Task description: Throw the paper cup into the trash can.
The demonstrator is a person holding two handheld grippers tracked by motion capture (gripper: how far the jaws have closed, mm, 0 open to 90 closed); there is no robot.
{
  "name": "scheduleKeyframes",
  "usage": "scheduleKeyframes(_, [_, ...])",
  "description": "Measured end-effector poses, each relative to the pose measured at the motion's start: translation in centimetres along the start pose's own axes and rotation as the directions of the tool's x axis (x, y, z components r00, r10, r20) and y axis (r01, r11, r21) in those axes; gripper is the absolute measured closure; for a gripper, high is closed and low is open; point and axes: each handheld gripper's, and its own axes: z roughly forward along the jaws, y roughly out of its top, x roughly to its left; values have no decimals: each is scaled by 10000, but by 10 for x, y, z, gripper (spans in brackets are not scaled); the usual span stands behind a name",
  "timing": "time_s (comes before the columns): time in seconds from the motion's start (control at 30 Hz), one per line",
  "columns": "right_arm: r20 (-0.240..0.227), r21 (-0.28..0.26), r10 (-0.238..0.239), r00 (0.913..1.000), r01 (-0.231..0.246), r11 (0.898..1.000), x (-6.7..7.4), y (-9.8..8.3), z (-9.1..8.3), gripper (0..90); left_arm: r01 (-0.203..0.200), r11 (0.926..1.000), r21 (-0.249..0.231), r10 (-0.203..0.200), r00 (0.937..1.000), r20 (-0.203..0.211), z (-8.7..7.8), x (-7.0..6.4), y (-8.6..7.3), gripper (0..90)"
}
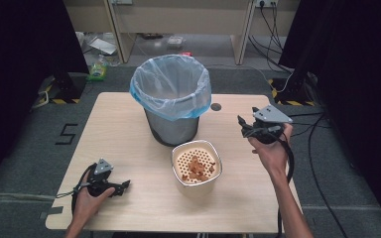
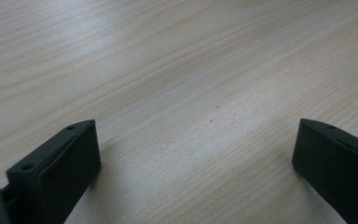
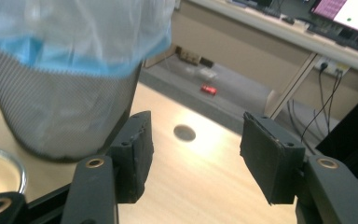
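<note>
Cream perforated-insert bowl (image 1: 196, 168) holds brown scraps (image 1: 197, 168) (heaped mid-tray), upright.

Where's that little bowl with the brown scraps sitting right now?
In the high view, the bowl sits near the middle of the table, just in front of the bagged waste bin, between the person's two hands.

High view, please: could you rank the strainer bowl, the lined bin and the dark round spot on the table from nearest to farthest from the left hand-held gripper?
1. Strainer bowl, just to the right of the left hand-held gripper.
2. Lined bin, behind the bowl at table centre.
3. Dark round spot, far edge, right of the bin.
</note>
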Motion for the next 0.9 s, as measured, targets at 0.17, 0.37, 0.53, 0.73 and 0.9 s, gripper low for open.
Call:
scheduleKeyframes(0.17, [-126, 296, 174, 9998, -170, 9994, 1, -23, -4, 430, 2, 10000, 0, -2, 10000, 0, 0, 0, 0, 0])
scheduleKeyframes(0.37, [-338, 555, 378, 9987, -359, 9978, 5, -46, -8, 418, 7, 10000, 1, -7, 10000, -17, 0, 0, 0, 0])
scheduleKeyframes(0.53, [-447, 788, 612, 9971, -575, 9952, 10, -65, -10, 406, 8, 10000, 1, -8, 10000, -24, 0, 0, 0, 1])
scheduleKeyframes(0.73, [-529, 1100, 798, 9954, -736, 9912, 16, -87, -11, 394, 12, 10000, 2, -12, 10000, -25, 0, 0, 0, 1])
scheduleKeyframes(0.9, [-714, 1456, 925, 9932, -813, 9860, 22, -106, -11, 382, 15, 10000, -1, -15, 10000, -27, 0, 0, 0, 1])
